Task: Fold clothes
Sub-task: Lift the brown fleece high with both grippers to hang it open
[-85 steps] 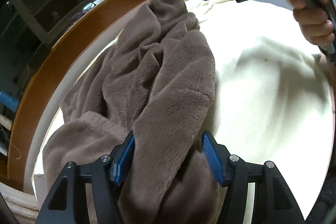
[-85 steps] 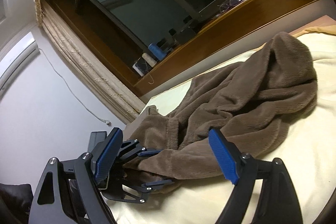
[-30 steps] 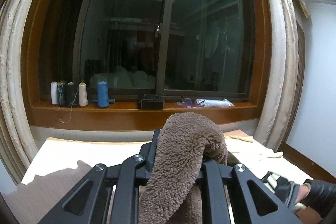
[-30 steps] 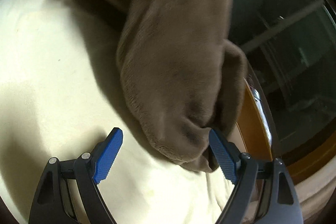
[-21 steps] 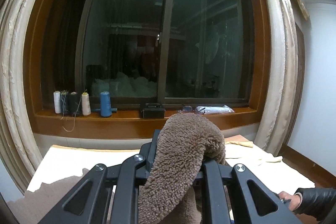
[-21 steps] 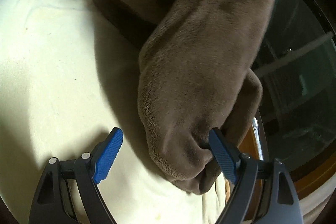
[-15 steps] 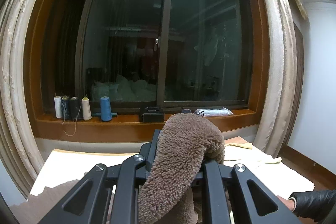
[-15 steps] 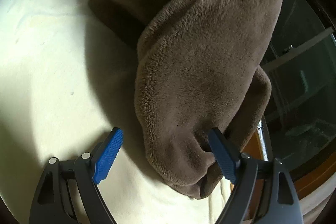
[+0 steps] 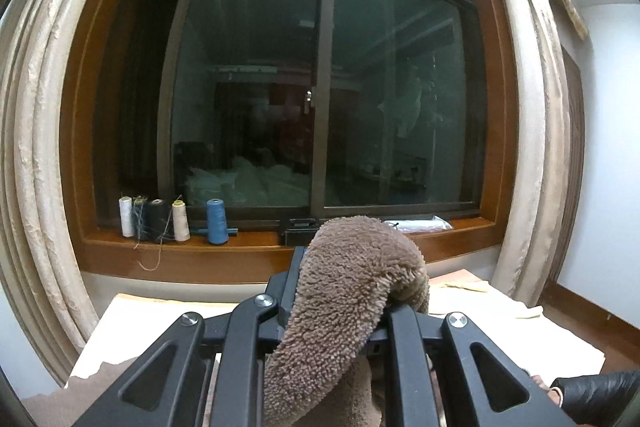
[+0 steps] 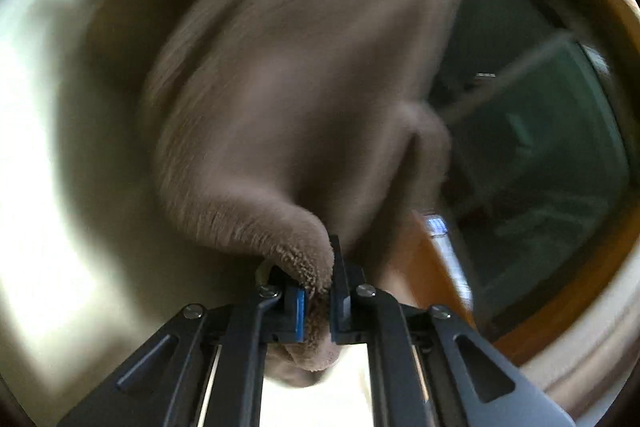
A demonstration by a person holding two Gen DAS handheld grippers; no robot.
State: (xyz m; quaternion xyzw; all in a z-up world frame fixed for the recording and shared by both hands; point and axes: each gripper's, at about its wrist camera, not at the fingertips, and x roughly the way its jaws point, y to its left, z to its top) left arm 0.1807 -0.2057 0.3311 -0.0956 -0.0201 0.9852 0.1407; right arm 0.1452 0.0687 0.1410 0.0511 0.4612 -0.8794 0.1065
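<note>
Both claws pinch the brown fleece garment (image 10: 304,75), lifted over the cream bed (image 10: 44,115). Left claw (image 9: 340,311) clamped on a thick fold; right claw (image 10: 316,291) has just been closing on an edge w/ fabric between. Thin bite, prob slips if pulled taut.

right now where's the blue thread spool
In the left wrist view, the blue thread spool stands on the wooden windowsill, left of centre, just right of the cream spool.
</note>
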